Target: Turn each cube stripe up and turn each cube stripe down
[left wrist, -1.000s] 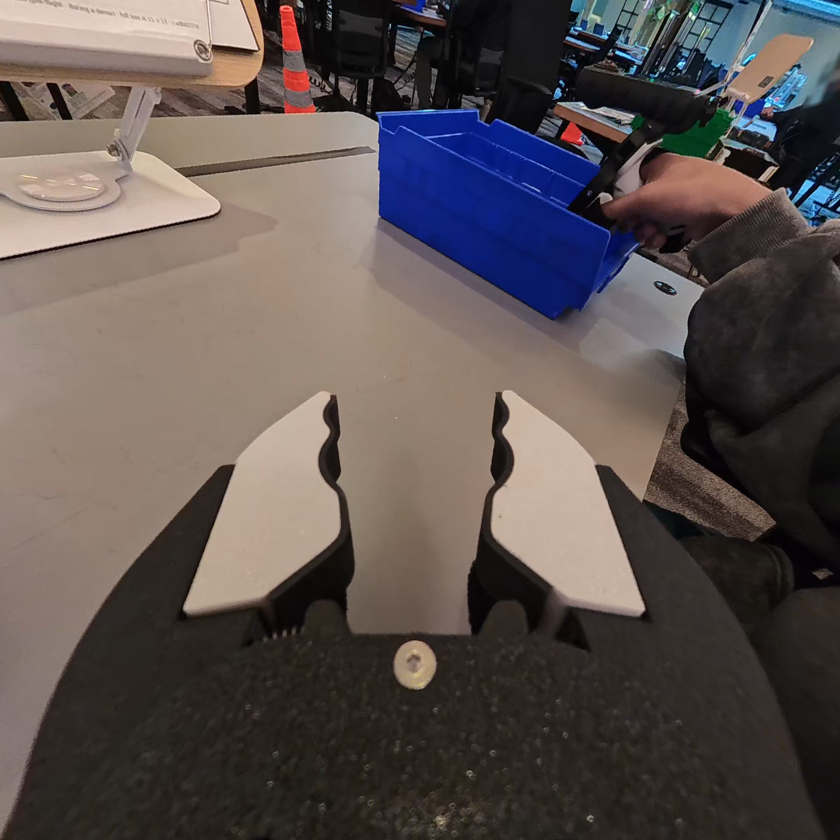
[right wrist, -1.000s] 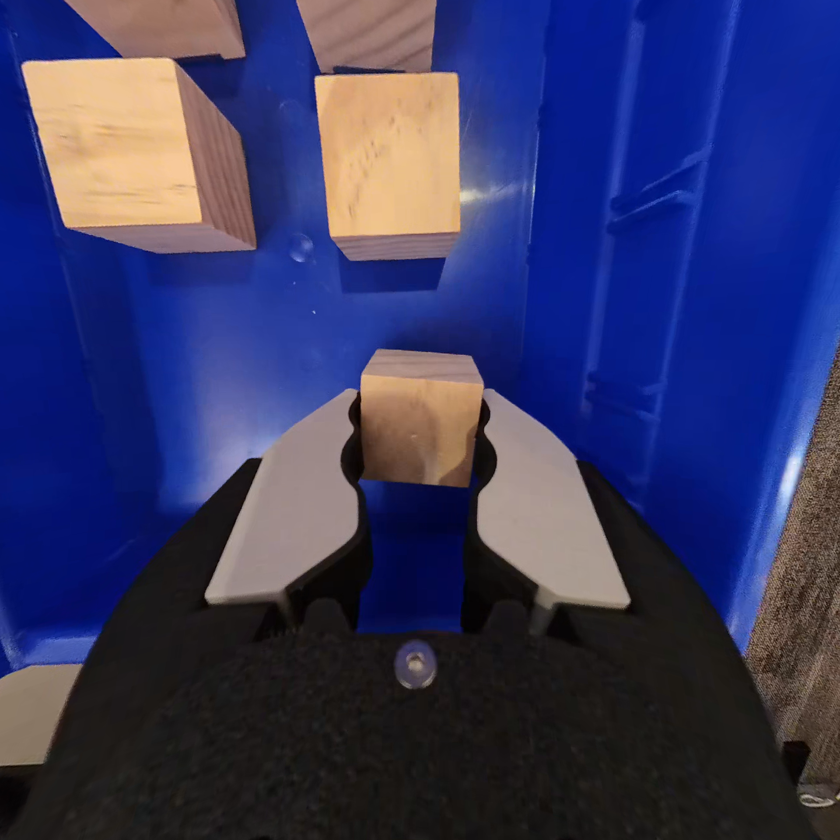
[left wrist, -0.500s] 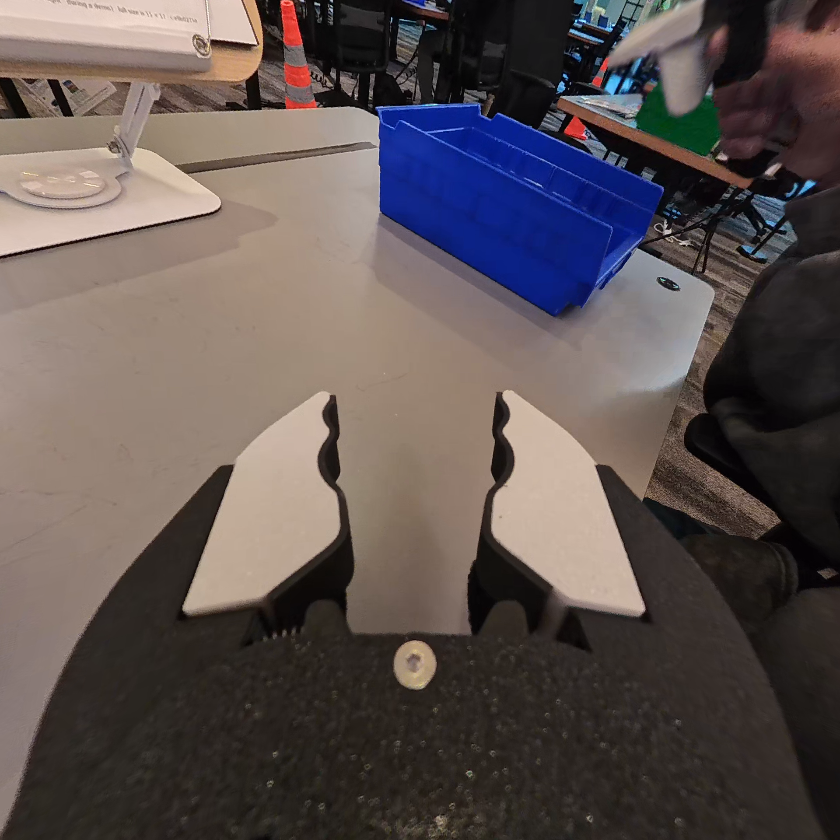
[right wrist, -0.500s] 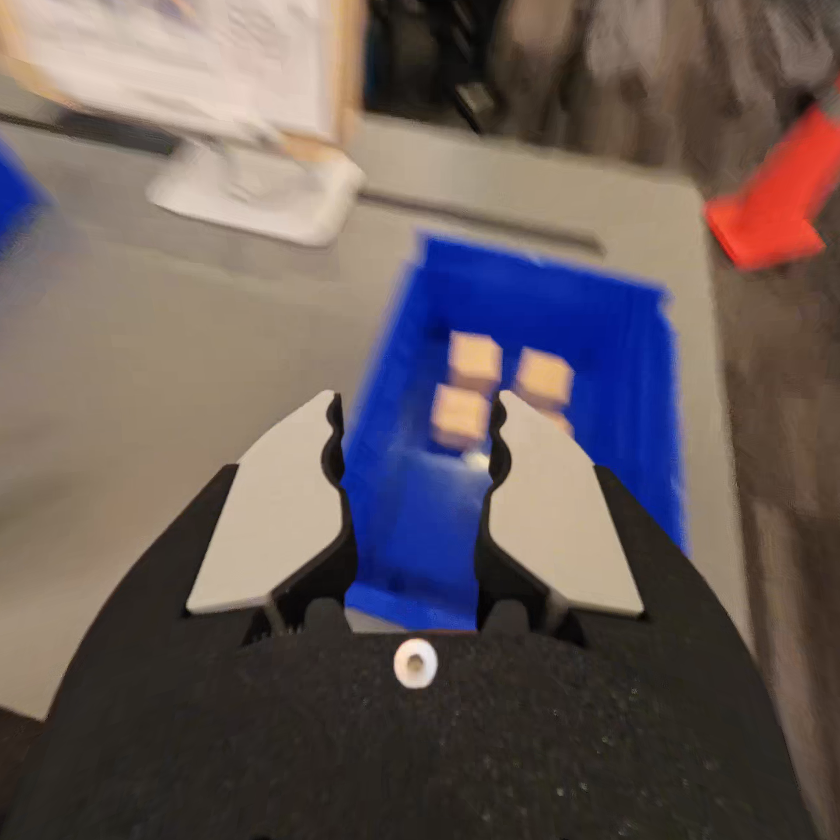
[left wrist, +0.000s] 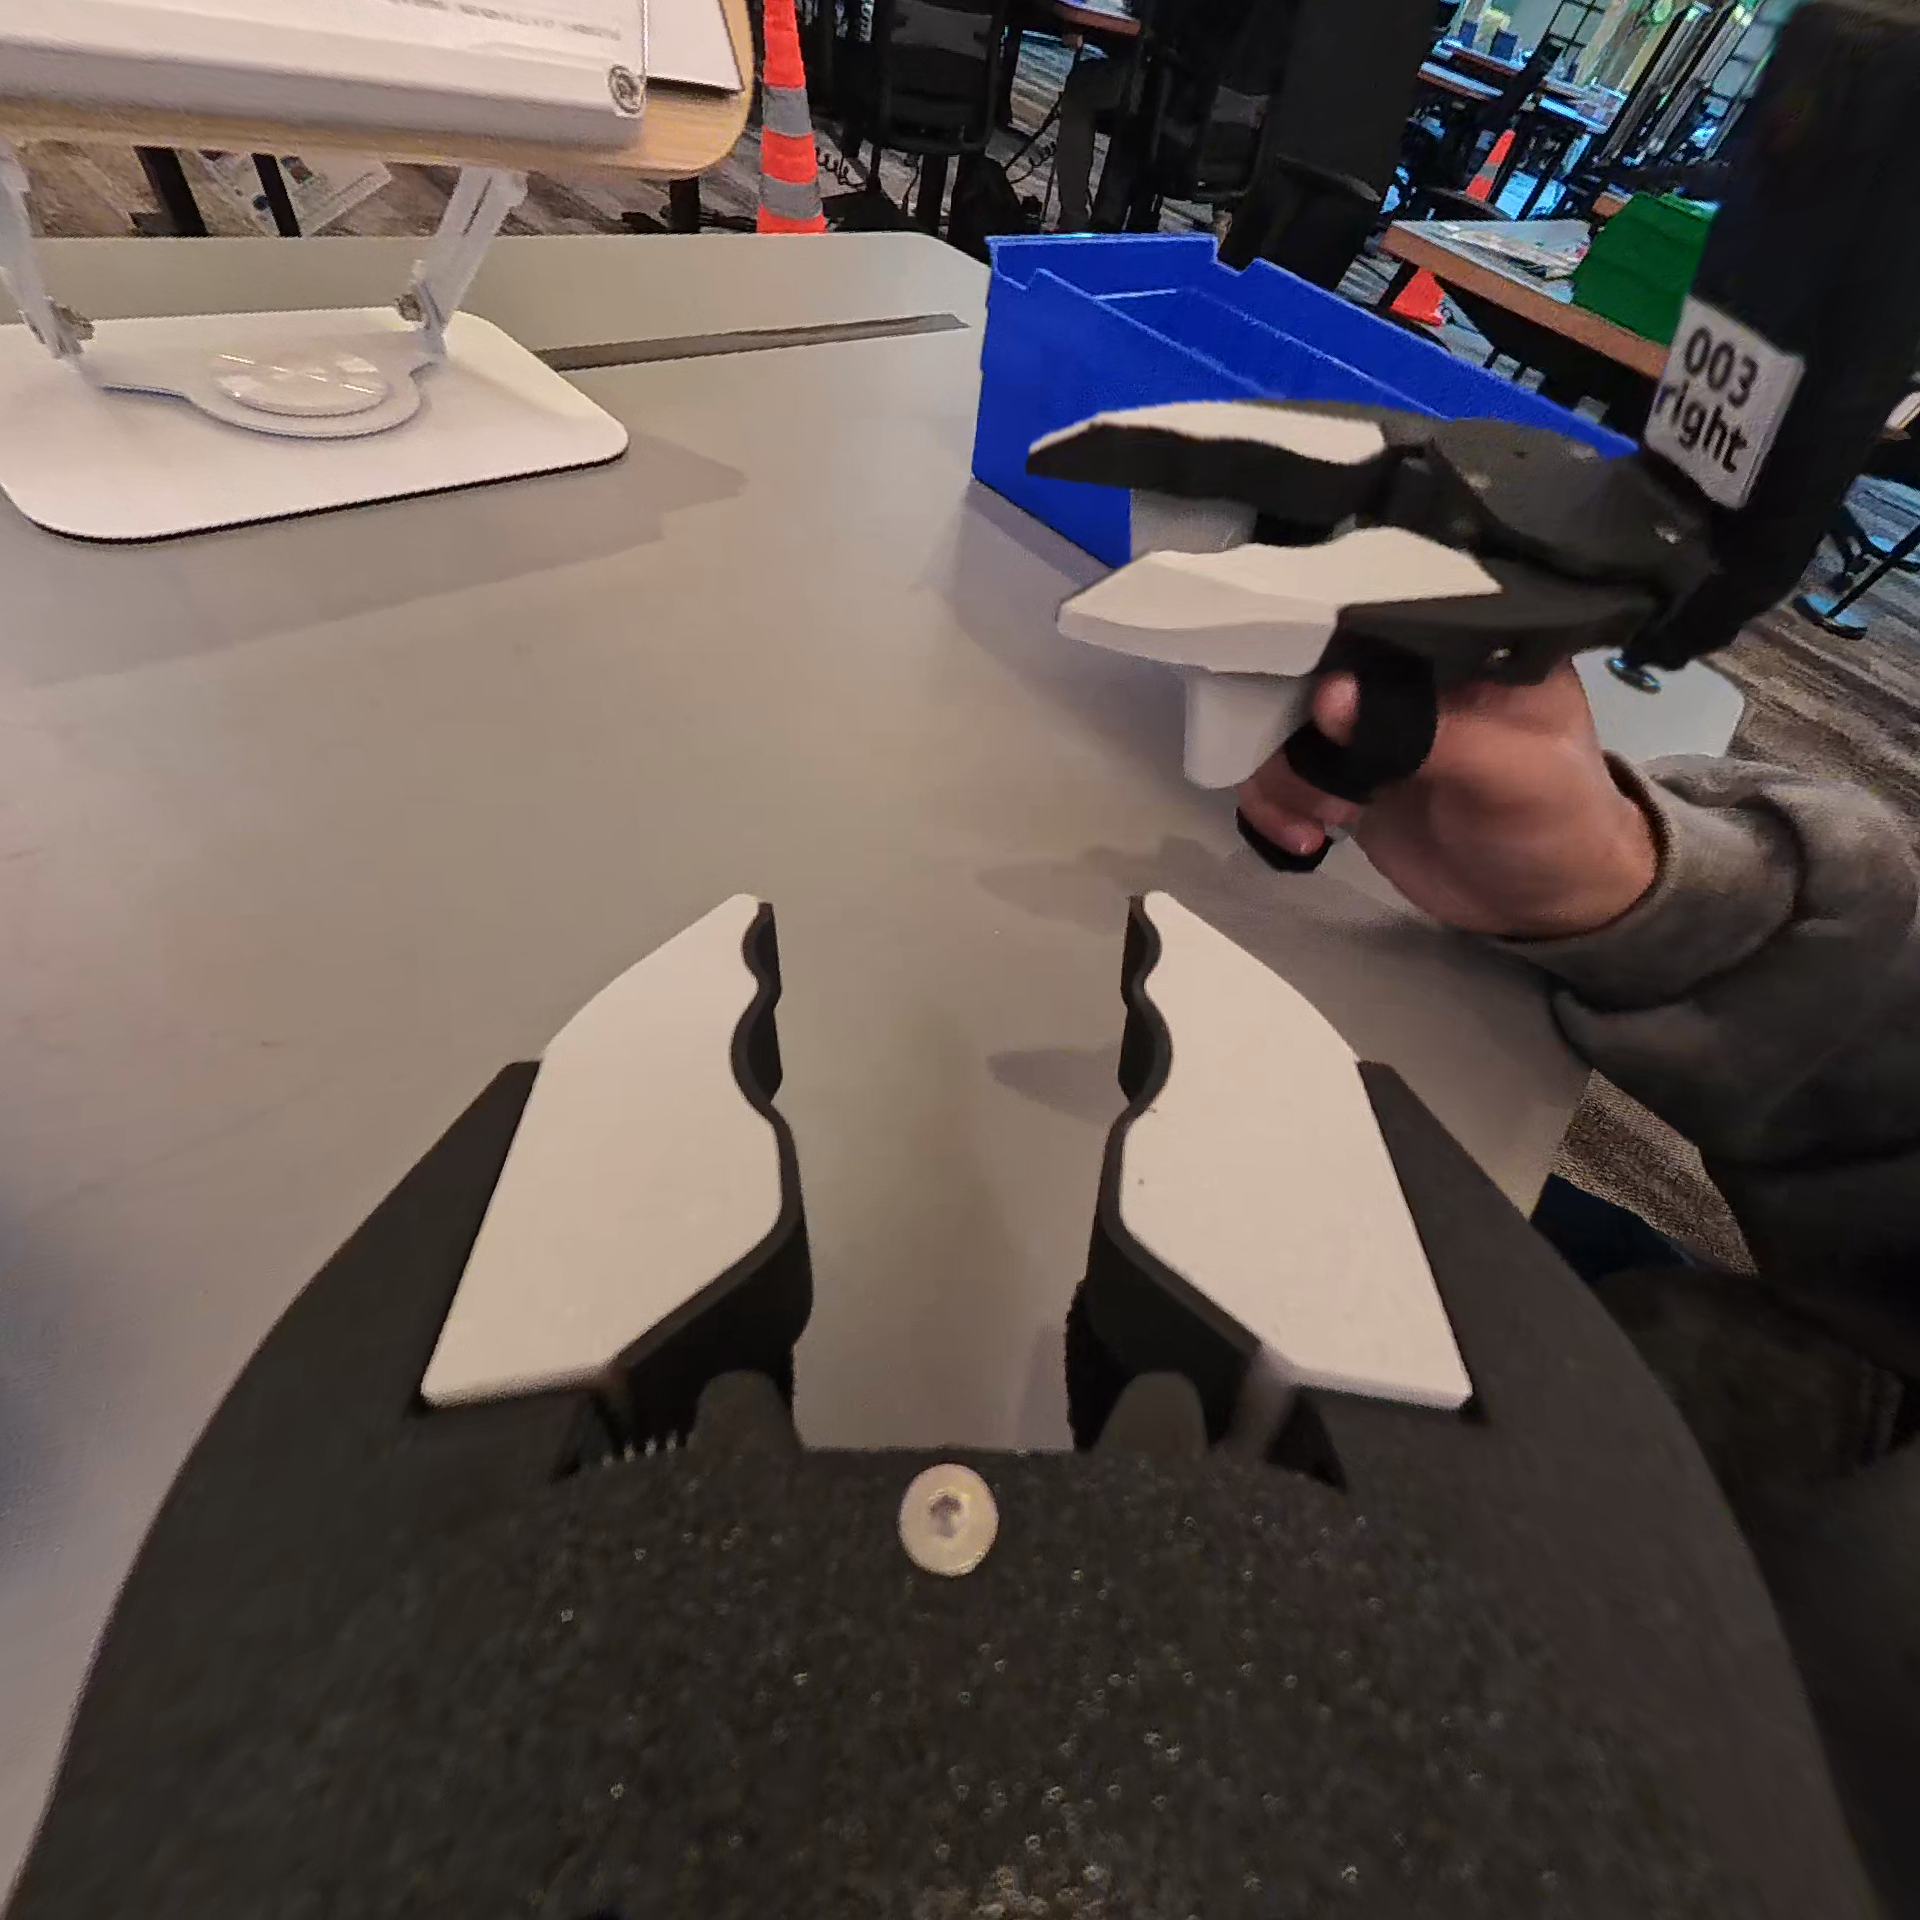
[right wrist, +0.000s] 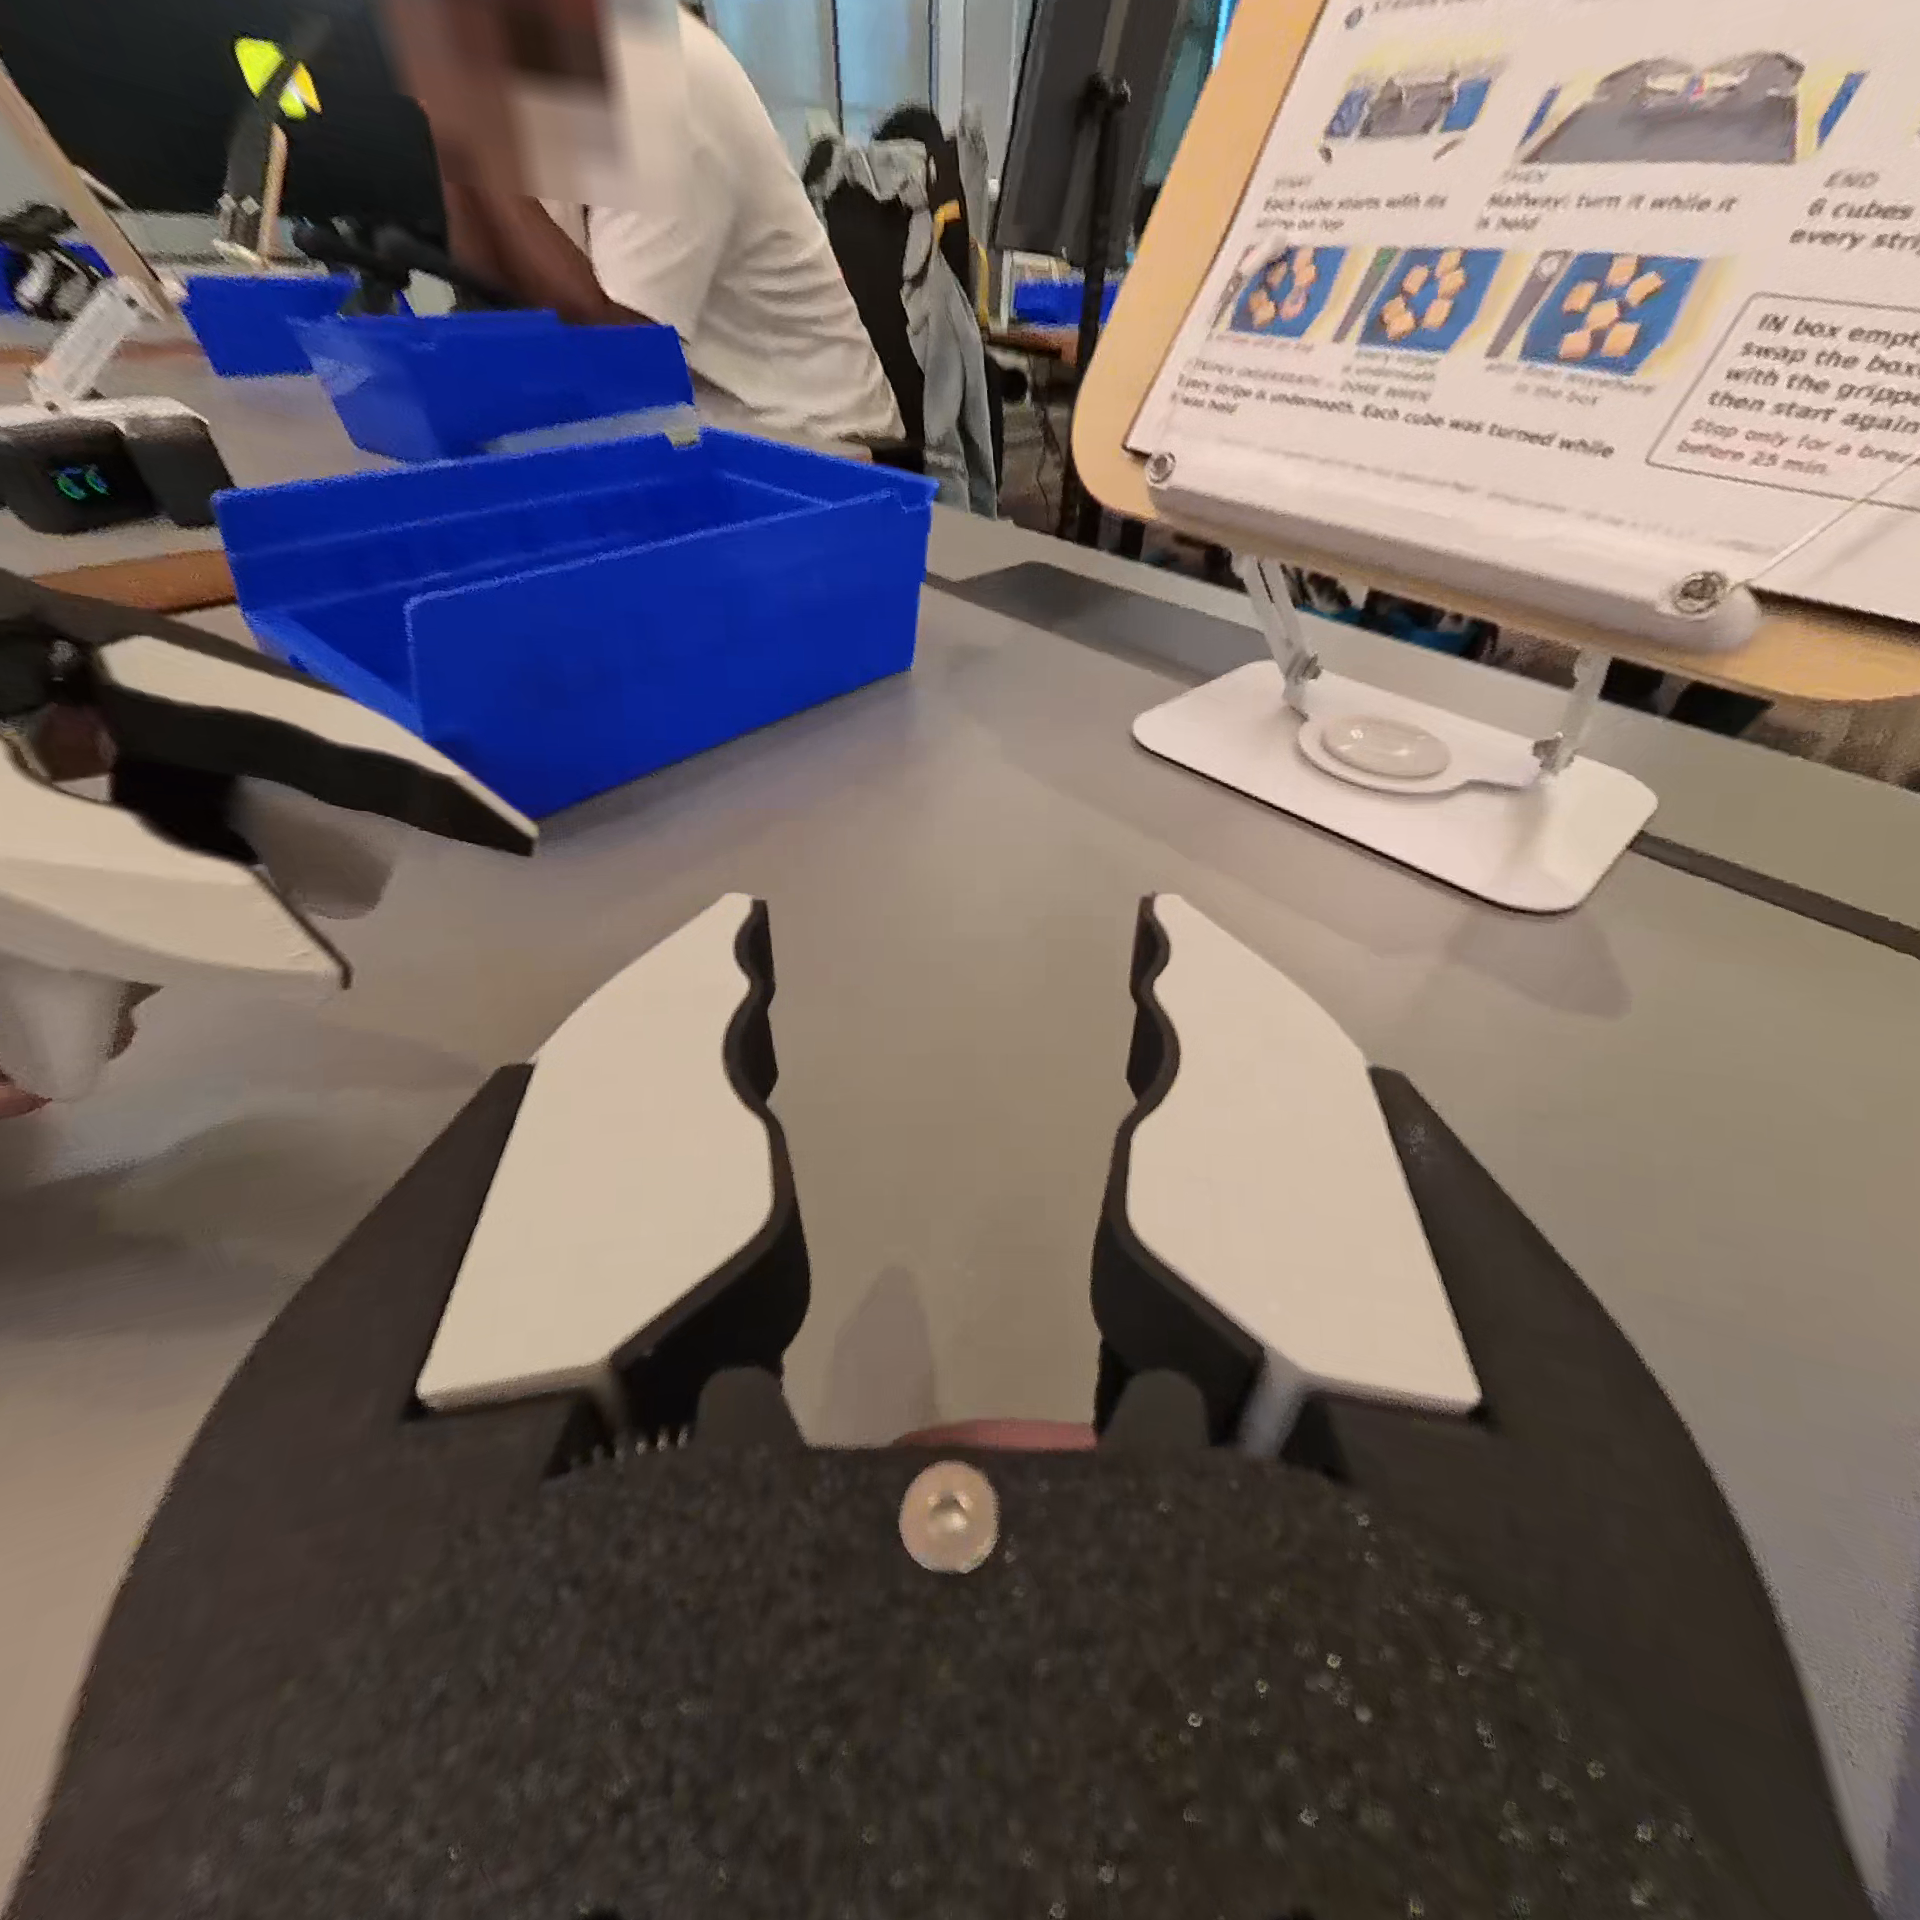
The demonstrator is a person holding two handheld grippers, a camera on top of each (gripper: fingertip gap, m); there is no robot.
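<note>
No cube shows in either view now. My left gripper point(left wrist: 945, 914) is open and empty, low over the grey table point(left wrist: 416, 779). My right gripper point(left wrist: 1055, 540) is held by a hand point(left wrist: 1475, 810) to its right, turned on its side, jaws apart and empty, in front of a blue bin point(left wrist: 1091, 395) whose inside is hidden. In the right wrist view my right gripper point(right wrist: 951, 909) is open and empty over the table point(right wrist: 1039, 831). The left gripper point(right wrist: 426, 904) shows at the left edge. A second blue bin point(right wrist: 623, 623) stands beyond it, with no cube visible inside.
A white stand holding an instruction sheet sits on the table point(left wrist: 291, 416), also in the right wrist view point(right wrist: 1403, 769). More blue bins point(right wrist: 468, 374) and a person in a white shirt point(right wrist: 748, 260) are behind. An orange cone point(left wrist: 790, 114) stands beyond the table.
My right gripper let go of the wooden cube in the blue bin, rose out and swung over the table beside the left gripper. The left gripper has hardly moved.
</note>
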